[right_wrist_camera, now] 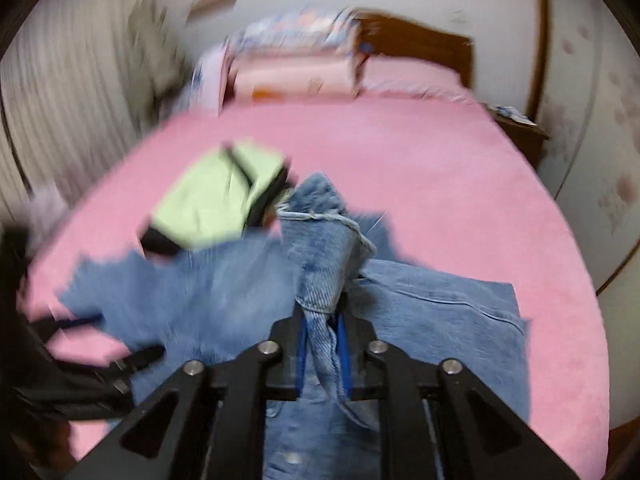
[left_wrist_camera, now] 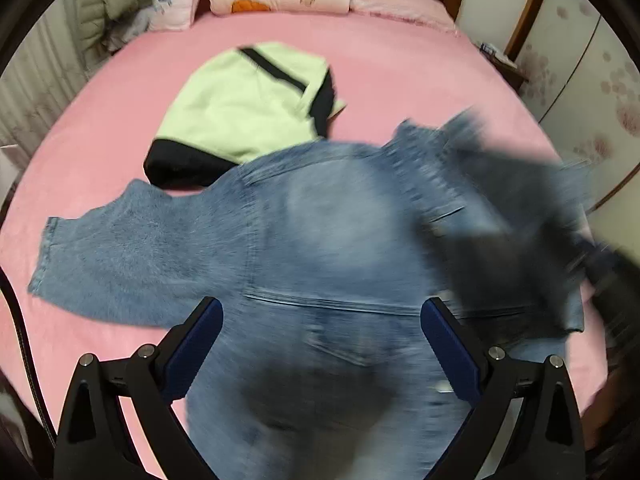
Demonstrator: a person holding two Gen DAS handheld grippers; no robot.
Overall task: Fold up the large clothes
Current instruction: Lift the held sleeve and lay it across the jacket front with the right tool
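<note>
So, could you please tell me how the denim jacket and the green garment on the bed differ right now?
The denim jacket is blue and spread wide, one sleeve stretched out; the green garment is pale green with black trim and lies in a compact folded bundle. The jacket is pinched by the right gripper, whereas the green garment is untouched. The jacket overlaps the green garment's near edge. Both rest on the pink bed.

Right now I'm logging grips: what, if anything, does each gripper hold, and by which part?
The right gripper pinches a bunched sleeve cuff of the blue denim jacket. The left gripper is open, holding nothing.
</note>
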